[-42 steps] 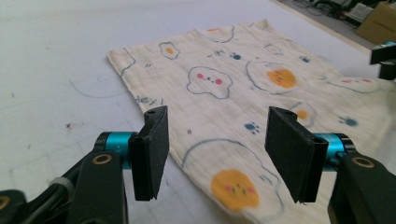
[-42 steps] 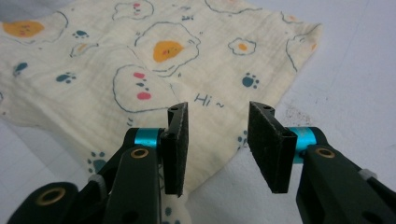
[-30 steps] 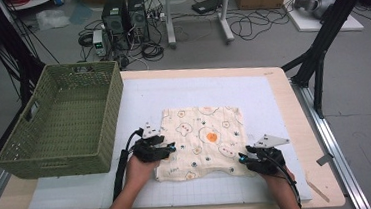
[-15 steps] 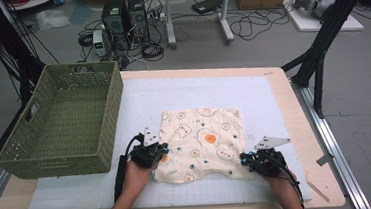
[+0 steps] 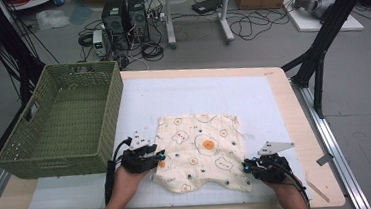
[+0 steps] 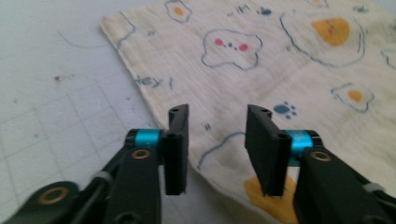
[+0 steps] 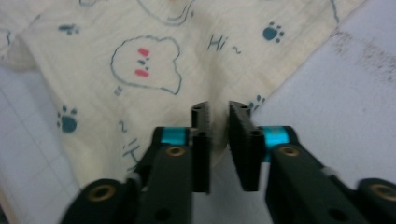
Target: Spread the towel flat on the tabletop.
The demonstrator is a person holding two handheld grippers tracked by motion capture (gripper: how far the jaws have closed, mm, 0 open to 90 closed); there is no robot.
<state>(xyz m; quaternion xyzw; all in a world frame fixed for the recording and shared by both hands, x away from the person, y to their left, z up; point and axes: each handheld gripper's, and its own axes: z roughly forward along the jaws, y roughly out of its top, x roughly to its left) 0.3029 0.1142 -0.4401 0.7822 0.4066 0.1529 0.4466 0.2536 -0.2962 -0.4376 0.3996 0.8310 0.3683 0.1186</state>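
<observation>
Beside the cloth (image 5: 199, 151) — left — sits a green basket (image 5: 62, 124).

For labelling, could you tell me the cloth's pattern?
Cream cloth with fried eggs, bears, paws; left gripper view.

The green basket (image 5: 62, 124) walls off the table's left side, just beside the left gripper (image 5: 153, 154). Right of the cloth (image 5: 199, 148), bare white mat (image 5: 258, 103) lies open.

One printed cloth (image 5: 199, 151) counted near centre; one green basket (image 5: 62, 121) far left; two grippers: left gripper (image 5: 153, 154), right gripper (image 5: 250, 165).
</observation>
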